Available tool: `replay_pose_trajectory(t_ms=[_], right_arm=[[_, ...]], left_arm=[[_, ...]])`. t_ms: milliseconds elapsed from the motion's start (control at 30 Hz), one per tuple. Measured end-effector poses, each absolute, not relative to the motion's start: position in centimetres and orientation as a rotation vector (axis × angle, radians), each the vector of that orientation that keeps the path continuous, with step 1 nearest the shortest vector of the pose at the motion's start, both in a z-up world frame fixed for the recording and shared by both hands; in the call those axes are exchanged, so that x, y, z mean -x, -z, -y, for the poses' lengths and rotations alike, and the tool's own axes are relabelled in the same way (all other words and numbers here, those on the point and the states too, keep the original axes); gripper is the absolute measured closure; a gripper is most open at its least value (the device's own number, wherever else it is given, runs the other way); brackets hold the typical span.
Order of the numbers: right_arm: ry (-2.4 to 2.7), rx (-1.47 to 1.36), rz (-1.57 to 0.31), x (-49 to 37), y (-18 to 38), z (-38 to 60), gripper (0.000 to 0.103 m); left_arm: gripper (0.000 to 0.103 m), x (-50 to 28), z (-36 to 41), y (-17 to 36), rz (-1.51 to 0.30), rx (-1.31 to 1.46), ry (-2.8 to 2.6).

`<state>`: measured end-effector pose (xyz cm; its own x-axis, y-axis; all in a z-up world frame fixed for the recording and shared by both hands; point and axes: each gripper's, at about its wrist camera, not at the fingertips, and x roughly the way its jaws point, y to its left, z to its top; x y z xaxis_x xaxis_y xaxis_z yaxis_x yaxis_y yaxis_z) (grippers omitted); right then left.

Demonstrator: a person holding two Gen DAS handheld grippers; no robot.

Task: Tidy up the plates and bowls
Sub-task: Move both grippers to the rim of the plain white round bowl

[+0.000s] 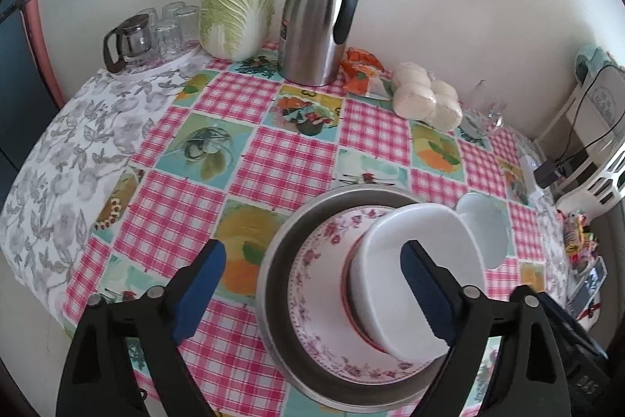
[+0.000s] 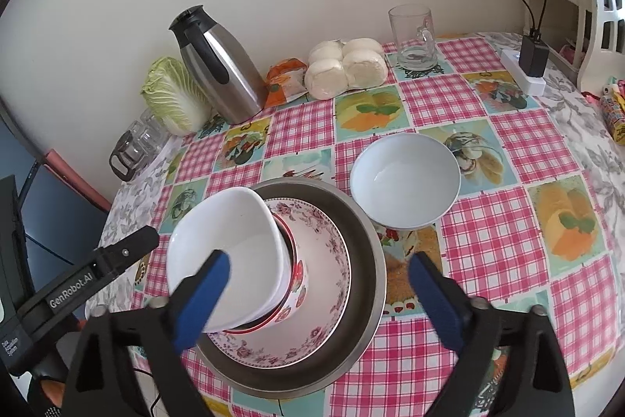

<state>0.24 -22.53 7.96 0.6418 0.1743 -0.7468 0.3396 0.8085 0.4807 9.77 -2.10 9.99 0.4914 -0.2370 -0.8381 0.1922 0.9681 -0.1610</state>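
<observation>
Right wrist view: the right gripper (image 2: 316, 303) is being shown at the bottom of the frame with its blue pads spread wide and nothing pinched between them. Its left pad is lying in front of the white square bowl (image 2: 226, 253), without any visible pressure on it. That bowl is being carried, tilted toward the lower left, on a red-rimmed floral bowl (image 2: 299, 294), which is sitting in the floral plate (image 2: 332, 260) inside the steel basin (image 2: 367, 249) at centre bottom. The round white bowl (image 2: 406, 178) is lying apart on the checked tablecloth (image 2: 508, 241), up and to the right of the gripper and just beside the basin rim.

In the left wrist view the left gripper (image 1: 312, 296) is likewise being held wide open and empty at the bottom of the frame, with the stack behind its right pad and the round bowl partly hidden at right centre.

The step in hand is judged to be the fetching of the round bowl. It is best approached from above, one pad inside and one outside its near rim, then lifted clear. The tilted square bowl is judged to be unsteady, so it should be levelled first and not knocked.
</observation>
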Motion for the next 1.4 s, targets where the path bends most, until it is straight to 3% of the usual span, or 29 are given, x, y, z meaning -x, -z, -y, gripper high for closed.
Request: replay_pose_trajectory(t_ms=[167, 700, 1133, 1400], right_arm=[[0.097, -0.640, -0.881, -0.2, -7.9, 22.6, 0.000], [0.128, -0.683, -0.875, 0.8, -7.6, 25.2, 0.000], [0.265, -0.786, -0.836, 3.7, -5.9, 32.1, 0.000], [0.326, -0.834, -0.858, 3.5, -3.2, 34.7, 0.000]], left_arm=[[0.000, -10.0, 1.5, -9.8, -1.029, 0.044, 0.217], [0.000, -9.0, 2.0, -12.0, -0.954, 0.059, 0.197], [0.000, -7.4, 10.6, -14.3, -0.942, -0.001, 0.400], [0.000, -9.7, 17.1, -14.0, -1.026, -0.087, 0.481]])
